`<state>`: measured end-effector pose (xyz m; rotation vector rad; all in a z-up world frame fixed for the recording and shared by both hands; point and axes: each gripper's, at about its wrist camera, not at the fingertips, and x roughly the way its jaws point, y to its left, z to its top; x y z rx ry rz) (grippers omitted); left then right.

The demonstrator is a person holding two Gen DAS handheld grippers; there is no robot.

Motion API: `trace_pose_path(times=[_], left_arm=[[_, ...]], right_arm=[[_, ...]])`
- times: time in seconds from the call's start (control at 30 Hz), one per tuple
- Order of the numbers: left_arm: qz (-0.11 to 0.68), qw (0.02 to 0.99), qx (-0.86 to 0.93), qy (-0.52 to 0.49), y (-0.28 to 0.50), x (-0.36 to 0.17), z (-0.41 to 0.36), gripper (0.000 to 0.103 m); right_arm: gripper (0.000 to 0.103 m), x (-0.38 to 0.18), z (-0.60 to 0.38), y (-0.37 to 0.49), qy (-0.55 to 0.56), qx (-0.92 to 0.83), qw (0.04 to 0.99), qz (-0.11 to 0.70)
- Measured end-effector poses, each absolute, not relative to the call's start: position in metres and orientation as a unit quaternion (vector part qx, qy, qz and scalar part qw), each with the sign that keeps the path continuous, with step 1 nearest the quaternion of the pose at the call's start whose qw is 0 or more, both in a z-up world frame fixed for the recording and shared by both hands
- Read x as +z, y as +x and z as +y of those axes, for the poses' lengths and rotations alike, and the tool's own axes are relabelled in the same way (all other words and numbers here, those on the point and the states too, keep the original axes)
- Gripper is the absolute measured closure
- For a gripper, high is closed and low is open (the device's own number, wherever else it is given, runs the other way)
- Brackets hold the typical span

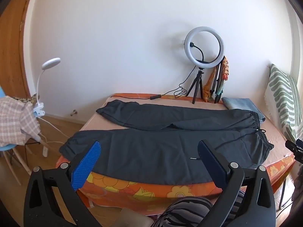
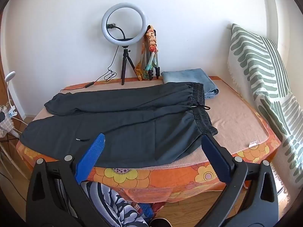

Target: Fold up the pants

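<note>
Pants flat, both grippers released

I see the dark pants (image 1: 161,141) spread flat on the bed (image 1: 170,191), at twelve o'clock from my left gripper (image 1: 149,162) and right gripper (image 2: 153,155); both gape wide, holding nothing

Ring light (image 2: 124,21), folded jeans (image 2: 191,80), striped cushion (image 2: 261,60)

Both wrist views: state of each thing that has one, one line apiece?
dark pants: spread flat, legs apart, unfolded
drawstring: loose across the fabric
jeans: folded, behind the waistband
ring light: upright on its tripod
left gripper: open, empty
right gripper: open, empty
</note>
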<state>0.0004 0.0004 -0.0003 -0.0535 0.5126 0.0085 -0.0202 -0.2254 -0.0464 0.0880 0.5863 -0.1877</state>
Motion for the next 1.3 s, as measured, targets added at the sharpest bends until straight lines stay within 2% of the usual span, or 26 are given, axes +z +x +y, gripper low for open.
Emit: trace_pose_path(times=[1.3], left_arm=[[0.239, 0.971, 0.009, -0.025, -0.002, 0.006, -0.003, 0.001]], right_arm=[[0.0, -0.04, -0.226, -0.019, 0.061, -0.082, 0.954, 0.282]])
